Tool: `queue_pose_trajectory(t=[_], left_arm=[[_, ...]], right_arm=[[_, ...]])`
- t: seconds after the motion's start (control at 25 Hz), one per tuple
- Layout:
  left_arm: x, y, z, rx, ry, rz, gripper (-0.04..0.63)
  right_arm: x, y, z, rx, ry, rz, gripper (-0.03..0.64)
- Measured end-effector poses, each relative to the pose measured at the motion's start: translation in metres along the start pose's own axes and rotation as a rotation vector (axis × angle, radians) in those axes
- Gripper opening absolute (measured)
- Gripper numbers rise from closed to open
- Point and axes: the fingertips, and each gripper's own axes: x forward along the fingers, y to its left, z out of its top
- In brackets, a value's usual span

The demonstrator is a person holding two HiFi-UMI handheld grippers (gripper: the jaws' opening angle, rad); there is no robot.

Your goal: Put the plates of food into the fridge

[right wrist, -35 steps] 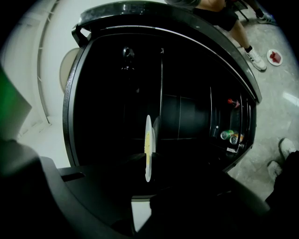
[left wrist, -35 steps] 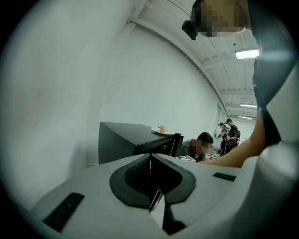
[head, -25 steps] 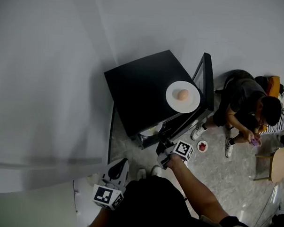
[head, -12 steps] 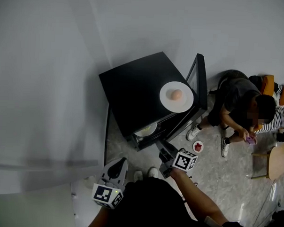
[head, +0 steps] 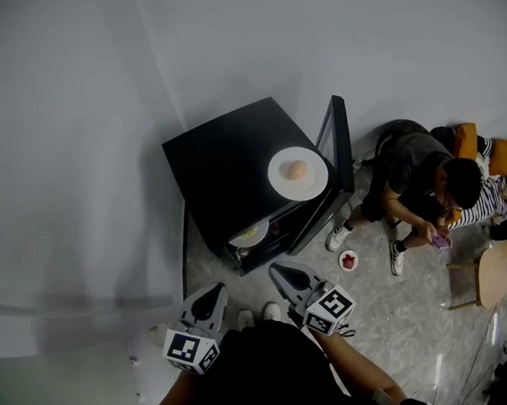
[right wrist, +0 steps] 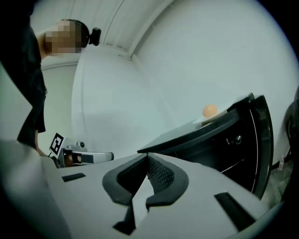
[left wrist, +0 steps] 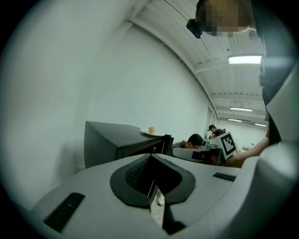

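**Mia:** What are the jaws doing?

**Ben:** The right gripper (right wrist: 147, 156) has its jaws pressed together. Nothing is in them. The left gripper (left wrist: 150, 156) is the same, closed and empty. It hangs low by the person's side.

**Mia:** What just changed?

**Ben:** A second ago the right gripper was right at the open front of the fridge (head: 222, 162). Now it has pulled back toward the person. It is well apart from the fridge.

**Mia:** So is a plate in?

**Ben:** I think so. A pale plate (head: 250, 236) sits inside, just behind the open front. That one looks done.

**Mia:** Are there more?

**Ben:** Yes. A white plate (head: 279, 183) lies on top of the fridge with a round, peach-colored food (head: 296, 170) on it. A small plate (head: 348, 260) with something red sits on the floor, near the door (head: 336, 142). I think those two still have to go in.

**Mia:** What is the room like?

**Ben:** The fridge is black and stands against a plain gray wall (head: 90, 106). Its door swings wide open. The floor (head: 383, 312) is pale stone with marks in it. A person (head: 414, 175) sits on the floor by the door, looking down at something in their hands.
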Motion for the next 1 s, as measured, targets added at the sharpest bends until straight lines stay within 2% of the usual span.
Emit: queue_pose_trajectory(t=[0.16,0.24,0.32,0.36,0.48,0.6,0.76,0.8,0.92,1.0], left_arm=[[0.004,-0.007,0.001,0.038,-0.003,-0.024,0.023],[0.006,-0.011,0.004,0.065,-0.018,-0.036,0.023],[0.006,-0.012,0.011,0.046,-0.051,-0.040,0.023],[0.006,-0.011,0.013,0.033,-0.062,-0.042,0.023],[0.010,-0.011,0.016,0.033,-0.068,-0.053,0.023],[0.016,-0.016,0.016,0.054,-0.070,-0.075,0.023],[0.024,-0.019,0.022,0.074,-0.082,-0.098,0.024],[0.025,-0.018,0.023,0.067,-0.081,-0.097,0.023],[0.026,-0.014,0.025,0.044,-0.082,-0.089,0.023],[0.027,-0.012,0.026,0.043,-0.080,-0.087,0.024]], right_arm=[[-0.004,0.027,0.020,-0.139,0.019,0.042,0.026],[-0.004,0.045,0.033,-0.242,0.017,0.076,0.026],[-0.005,0.058,0.048,-0.345,-0.009,0.072,0.026],[-0.007,0.062,0.053,-0.360,-0.021,0.060,0.026],[-0.009,0.065,0.055,-0.319,-0.002,0.056,0.026],[-0.013,0.068,0.049,-0.335,0.033,0.059,0.026],[-0.016,0.062,0.045,-0.477,0.120,0.041,0.026],[-0.015,0.062,0.048,-0.473,0.105,0.046,0.026],[-0.012,0.053,0.066,-0.365,-0.014,0.015,0.026],[-0.013,0.039,0.071,-0.313,-0.033,-0.014,0.028]])
